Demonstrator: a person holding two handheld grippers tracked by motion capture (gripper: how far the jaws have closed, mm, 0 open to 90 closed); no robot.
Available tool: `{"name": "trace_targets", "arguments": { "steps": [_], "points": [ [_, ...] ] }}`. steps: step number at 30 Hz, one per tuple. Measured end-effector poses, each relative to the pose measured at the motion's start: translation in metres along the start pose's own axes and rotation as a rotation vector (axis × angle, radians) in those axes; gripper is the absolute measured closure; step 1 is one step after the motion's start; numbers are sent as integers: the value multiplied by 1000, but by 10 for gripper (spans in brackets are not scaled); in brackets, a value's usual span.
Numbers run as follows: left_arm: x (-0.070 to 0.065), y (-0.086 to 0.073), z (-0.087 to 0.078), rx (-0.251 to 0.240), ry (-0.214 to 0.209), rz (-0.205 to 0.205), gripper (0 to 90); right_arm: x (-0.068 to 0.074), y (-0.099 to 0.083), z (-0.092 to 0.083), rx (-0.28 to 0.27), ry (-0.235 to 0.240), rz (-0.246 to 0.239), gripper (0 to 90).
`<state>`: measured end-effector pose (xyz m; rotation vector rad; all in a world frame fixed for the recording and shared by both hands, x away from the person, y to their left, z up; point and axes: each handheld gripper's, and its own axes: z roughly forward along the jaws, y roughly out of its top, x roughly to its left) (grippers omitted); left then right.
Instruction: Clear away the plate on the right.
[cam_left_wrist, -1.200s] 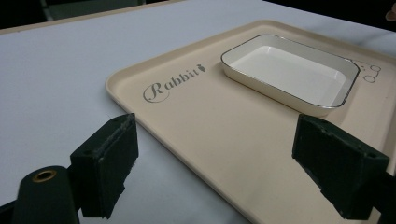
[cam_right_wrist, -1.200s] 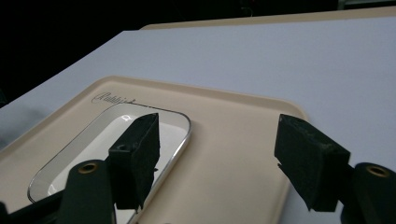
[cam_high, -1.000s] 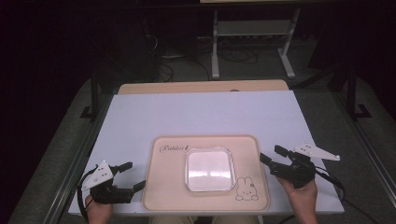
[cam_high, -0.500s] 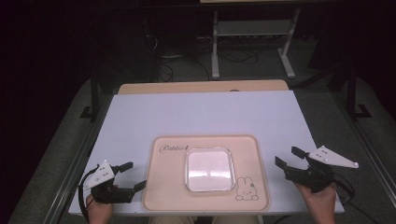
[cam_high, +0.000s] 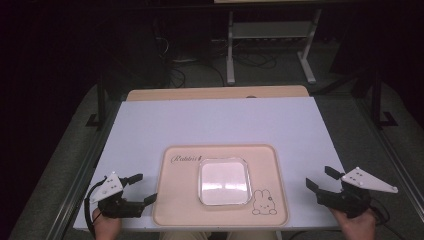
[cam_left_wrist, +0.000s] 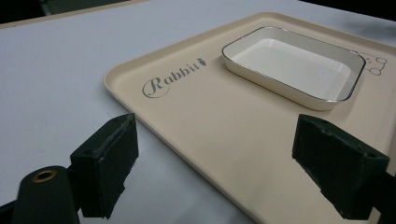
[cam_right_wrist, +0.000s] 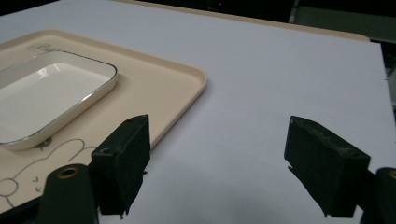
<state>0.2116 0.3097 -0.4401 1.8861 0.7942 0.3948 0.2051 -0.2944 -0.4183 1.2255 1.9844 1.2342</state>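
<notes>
High view: a white table (cam_high: 220, 120) bears a beige tray (cam_high: 280, 200) near the person's edge, with a white square dish (cam_high: 224, 182) resting at its middle. The right gripper (cam_high: 320, 181) sits well off the tray's right side, its jaws wide, having just been opening, with nothing between them. The left gripper (cam_high: 141, 188) is also spread wide and empty, its jaws straddling the tray's left edge.

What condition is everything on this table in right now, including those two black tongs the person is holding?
Left tongs: open, nothing between the jaws, straddling the tray's near left rim.
Right tongs: open wide, jaws have just been opening, nothing between them, over bare table.
Beige rabbit tray: lying flat on the table.
White dish: empty, upright, sitting in the tray's middle.
White table: bare around the tray.
</notes>
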Motion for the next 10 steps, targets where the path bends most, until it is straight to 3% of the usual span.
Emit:
{"name": "trace_targets", "arguments": {
  "steps": [10],
  "points": [
    [1,0,0,-6,0,1,140,0,-2,-4,-24,1,-12,219]
  ]
}}
